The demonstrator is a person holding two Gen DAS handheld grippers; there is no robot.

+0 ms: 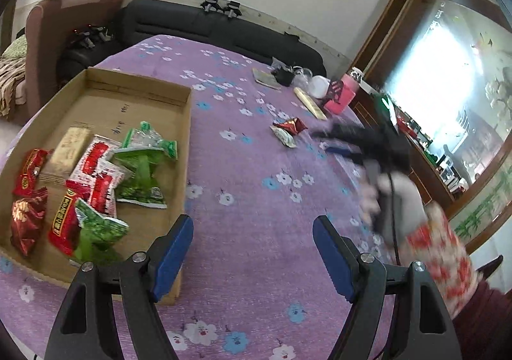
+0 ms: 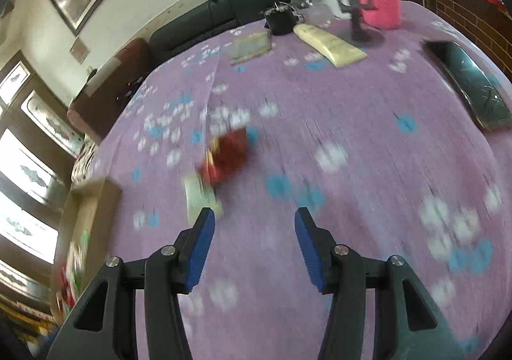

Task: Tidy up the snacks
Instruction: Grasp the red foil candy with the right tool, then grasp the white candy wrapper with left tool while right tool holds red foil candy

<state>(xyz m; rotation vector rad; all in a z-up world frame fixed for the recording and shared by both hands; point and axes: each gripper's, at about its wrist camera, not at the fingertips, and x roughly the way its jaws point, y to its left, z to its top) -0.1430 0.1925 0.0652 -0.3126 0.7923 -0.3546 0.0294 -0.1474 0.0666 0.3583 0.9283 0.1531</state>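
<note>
my left gripper [image 1: 252, 232] is spread wide and holds nothing, its left finger over the near right corner of the cardboard box [image 1: 187, 123]. only this view shows the box's inside, a heap of red and green snack packets [image 1: 96, 181]. my right gripper [image 2: 254, 225], also spread and holding nothing, faces two loose packets, red packet [image 2: 228, 157] and pale packet [image 2: 200, 197], on the purple floral tablecloth [image 2: 352, 110], bare cloth all round them.

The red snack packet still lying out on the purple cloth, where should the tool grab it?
Grip the red snack packet by a flat crimped end, coming down from above with the open right tool. It lies flat on the cloth beside a pale packet, so an edge pinch looks easiest; blur hides finer detail.
</note>
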